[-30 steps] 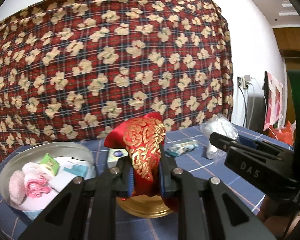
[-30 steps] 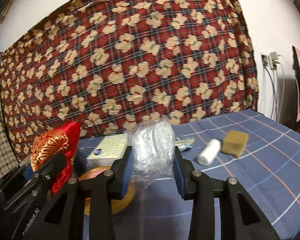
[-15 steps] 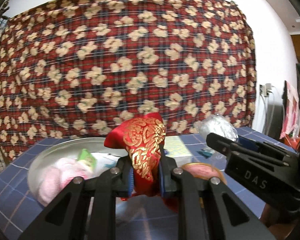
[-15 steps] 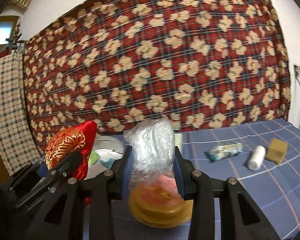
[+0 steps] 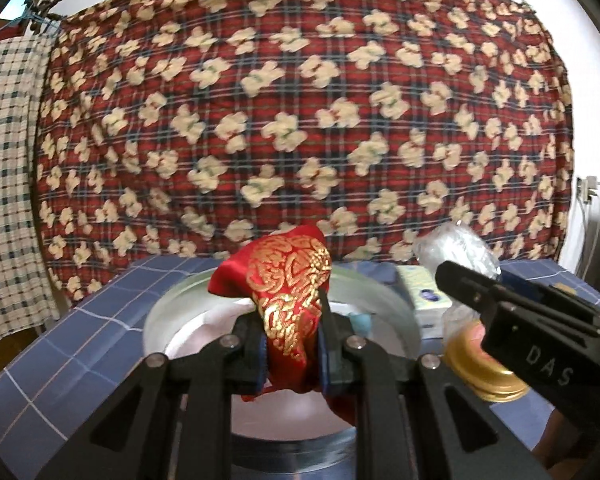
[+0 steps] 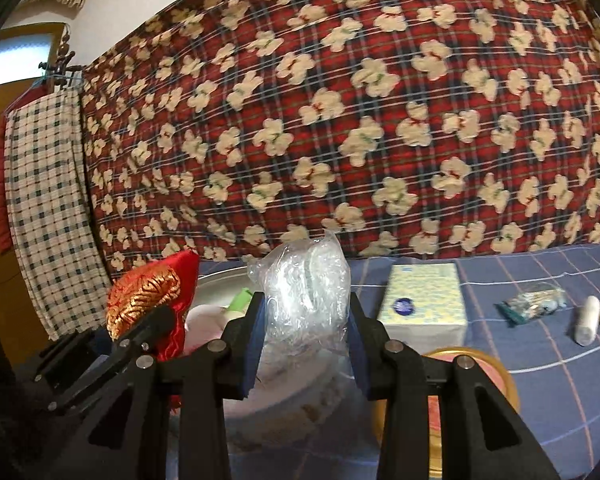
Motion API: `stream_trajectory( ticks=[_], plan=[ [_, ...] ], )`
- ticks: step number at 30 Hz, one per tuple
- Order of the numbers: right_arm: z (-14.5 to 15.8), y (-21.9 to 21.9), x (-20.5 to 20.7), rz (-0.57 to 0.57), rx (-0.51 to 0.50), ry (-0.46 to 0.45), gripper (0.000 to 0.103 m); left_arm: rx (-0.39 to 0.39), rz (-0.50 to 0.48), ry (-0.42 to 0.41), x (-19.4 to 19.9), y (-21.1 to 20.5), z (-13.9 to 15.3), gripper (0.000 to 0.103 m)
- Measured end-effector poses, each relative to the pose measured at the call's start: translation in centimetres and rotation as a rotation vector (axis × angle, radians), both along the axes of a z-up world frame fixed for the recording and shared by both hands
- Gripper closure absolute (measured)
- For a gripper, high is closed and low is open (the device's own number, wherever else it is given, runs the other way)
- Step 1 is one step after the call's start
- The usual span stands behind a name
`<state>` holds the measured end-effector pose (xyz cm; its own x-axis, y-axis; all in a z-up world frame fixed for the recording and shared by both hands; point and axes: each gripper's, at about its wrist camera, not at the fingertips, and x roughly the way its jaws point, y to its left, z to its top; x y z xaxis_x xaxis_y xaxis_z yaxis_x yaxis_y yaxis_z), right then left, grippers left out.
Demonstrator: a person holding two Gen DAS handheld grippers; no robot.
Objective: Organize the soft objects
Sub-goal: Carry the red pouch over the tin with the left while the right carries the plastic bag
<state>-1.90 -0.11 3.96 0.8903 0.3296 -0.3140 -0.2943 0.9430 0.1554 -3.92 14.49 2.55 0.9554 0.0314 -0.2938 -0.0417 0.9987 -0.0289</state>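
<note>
left gripper [image 5: 292, 344] clamped on red pouch [image 5: 288, 280] over metal basin [image 5: 392, 304] | right gripper [image 6: 305, 340] clamped on plastic bag [image 6: 304, 292] | tissue pack [image 6: 424, 300], gold lid [image 5: 484, 372] beside basin

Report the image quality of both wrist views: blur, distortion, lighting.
Left wrist view: strong fisheye bowing with dark corners; the red and gold pouch is sharp, the metal basin rim smeared. Right wrist view: same bowing; the clear plastic bag glints, the patterned blanket looks slightly soft, and a window upper left is blown out.
</note>
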Motion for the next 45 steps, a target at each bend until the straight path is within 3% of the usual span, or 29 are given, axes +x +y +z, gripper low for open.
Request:
stream_trajectory(
  ticks=[14, 19, 34, 45],
  plan=[
    [-0.6, 4.1, 3.7, 0.036, -0.021, 0.024, 0.062, 0.009, 0.103, 0.096, 2.6, 2.9, -1.8, 0.086],
    [-1.5, 5.3, 4.7, 0.028, -0.098, 0.019, 0.062, 0.007, 0.136, 0.130, 3.4, 3.6, -2.1, 0.086],
    [-3.3, 4.9, 6.5, 0.038, -0.115, 0.108, 0.062, 0.044, 0.159, 0.212, 5.0, 3.2, -2.7, 0.086],
    [-3.7, 5.5, 6.4, 0.071, -0.136, 0.115, 0.062, 0.057, 0.175, 0.233, 5.3, 3.1, -3.0, 0.086]
  ],
)
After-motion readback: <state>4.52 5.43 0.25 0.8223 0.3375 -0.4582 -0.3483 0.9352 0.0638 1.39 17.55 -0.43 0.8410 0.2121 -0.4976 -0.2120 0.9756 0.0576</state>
